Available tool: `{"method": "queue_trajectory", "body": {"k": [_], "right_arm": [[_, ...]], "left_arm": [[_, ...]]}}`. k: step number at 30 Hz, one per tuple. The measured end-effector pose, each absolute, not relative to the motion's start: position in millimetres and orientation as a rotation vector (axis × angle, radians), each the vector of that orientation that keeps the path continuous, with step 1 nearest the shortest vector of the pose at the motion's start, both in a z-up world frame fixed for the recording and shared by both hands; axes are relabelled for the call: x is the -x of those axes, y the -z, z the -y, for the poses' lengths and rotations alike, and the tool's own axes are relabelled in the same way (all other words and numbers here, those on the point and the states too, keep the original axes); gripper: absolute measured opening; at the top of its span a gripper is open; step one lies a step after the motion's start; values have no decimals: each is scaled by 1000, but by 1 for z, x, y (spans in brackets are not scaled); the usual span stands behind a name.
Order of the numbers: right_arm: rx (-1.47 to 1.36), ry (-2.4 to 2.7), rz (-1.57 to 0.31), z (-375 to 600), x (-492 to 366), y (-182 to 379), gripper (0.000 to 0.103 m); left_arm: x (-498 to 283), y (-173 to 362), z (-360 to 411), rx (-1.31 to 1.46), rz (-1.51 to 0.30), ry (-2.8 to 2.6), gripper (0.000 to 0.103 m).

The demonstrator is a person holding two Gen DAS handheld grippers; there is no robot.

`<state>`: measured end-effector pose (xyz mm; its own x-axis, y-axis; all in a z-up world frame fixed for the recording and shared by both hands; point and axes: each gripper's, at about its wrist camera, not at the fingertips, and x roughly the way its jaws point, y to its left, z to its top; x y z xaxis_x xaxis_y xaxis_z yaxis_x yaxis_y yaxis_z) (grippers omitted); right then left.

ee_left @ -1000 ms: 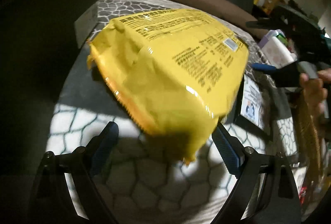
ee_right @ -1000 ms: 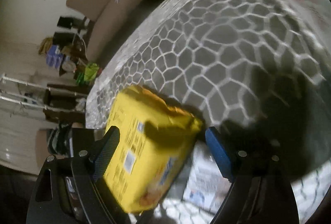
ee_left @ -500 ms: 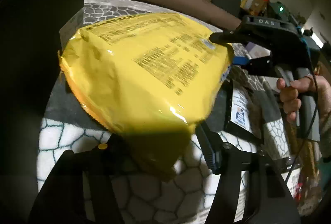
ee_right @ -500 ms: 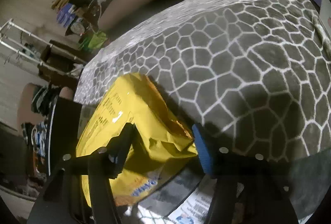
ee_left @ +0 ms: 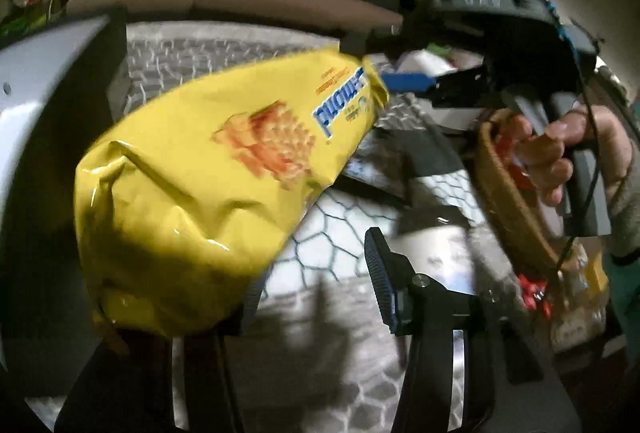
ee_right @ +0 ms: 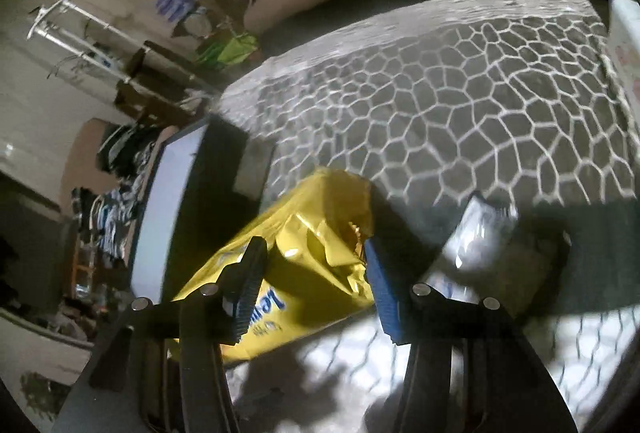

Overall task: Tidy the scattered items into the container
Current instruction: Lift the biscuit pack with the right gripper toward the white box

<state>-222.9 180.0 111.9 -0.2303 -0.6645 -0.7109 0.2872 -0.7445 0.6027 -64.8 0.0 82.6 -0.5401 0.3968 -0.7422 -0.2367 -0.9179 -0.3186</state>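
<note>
Both grippers' jaws have just been closing on the crinkly yellow plastic snack bag [ee_left: 208, 185], now lifted off the hexagon-patterned grey cloth [ee_right: 460, 105]. Left gripper [ee_left: 312, 293] clamps one end, right gripper [ee_right: 312, 285] pinches the other. Woven brown basket [ee_left: 516, 205] sits near, rightward. Advice: move both ends together, level, so the slack film doesn't slip.

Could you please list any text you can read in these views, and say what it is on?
Yellow bag: blue brand word, upside down and blurred, unreadable.
Right gripper: pale letters on its body, too blurred.
Silver packet: print too blurred.
No text reads clearly enough to quote.
</note>
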Motion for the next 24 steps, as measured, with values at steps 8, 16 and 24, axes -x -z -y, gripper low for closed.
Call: {"method": "queue_trajectory", "body": {"k": [8, 16, 24], "right_arm": [[-1422, 2046, 465, -158, 190, -134, 49], [-1320, 2131, 489, -182, 186, -141, 82], [-1205, 2083, 579, -179, 175, -139, 82]], "left_arm": [[68, -122, 37, 1272, 201, -2607, 45], [33, -141, 49, 1187, 72, -2741, 75], [32, -153, 103, 1162, 23, -2787, 86]]}}
